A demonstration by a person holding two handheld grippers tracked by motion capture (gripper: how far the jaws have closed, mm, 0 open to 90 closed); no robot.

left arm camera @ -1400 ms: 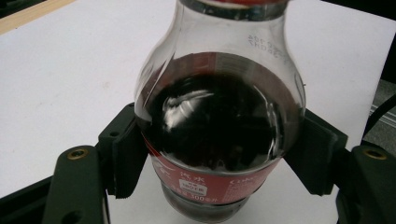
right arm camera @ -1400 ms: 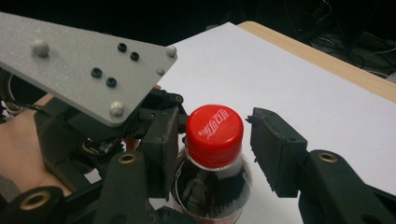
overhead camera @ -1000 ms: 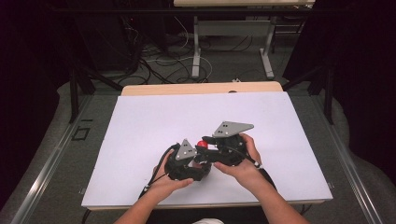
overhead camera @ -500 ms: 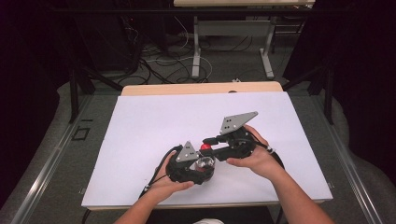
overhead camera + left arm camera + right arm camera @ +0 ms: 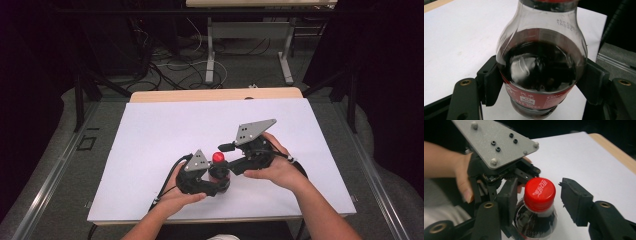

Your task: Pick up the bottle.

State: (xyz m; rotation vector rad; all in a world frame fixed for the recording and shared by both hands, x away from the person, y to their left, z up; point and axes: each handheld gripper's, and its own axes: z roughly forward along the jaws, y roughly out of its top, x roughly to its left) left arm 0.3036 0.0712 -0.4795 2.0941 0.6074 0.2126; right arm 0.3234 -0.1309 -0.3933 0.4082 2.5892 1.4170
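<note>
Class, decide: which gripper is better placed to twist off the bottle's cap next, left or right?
Right. The right gripper stands open with its jaws on either side of the red cap, while the left gripper is clamped on the bottle body, steadying it.

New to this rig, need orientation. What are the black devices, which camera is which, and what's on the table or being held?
No robot here: a person holds a handheld two-jaw gripper in each hand. The high view looks down on a table covered by a white sheet, with the left gripper and right gripper meeting at a small cola bottle. The other two pictures come from cameras riding on each gripper, looking along its jaws. In the left gripper view, the jaws are clamped on the bottle's body, holding it upright. In the right gripper view, the jaws stand open either side of the red cap, one close beside it, the other clearly apart.
</note>
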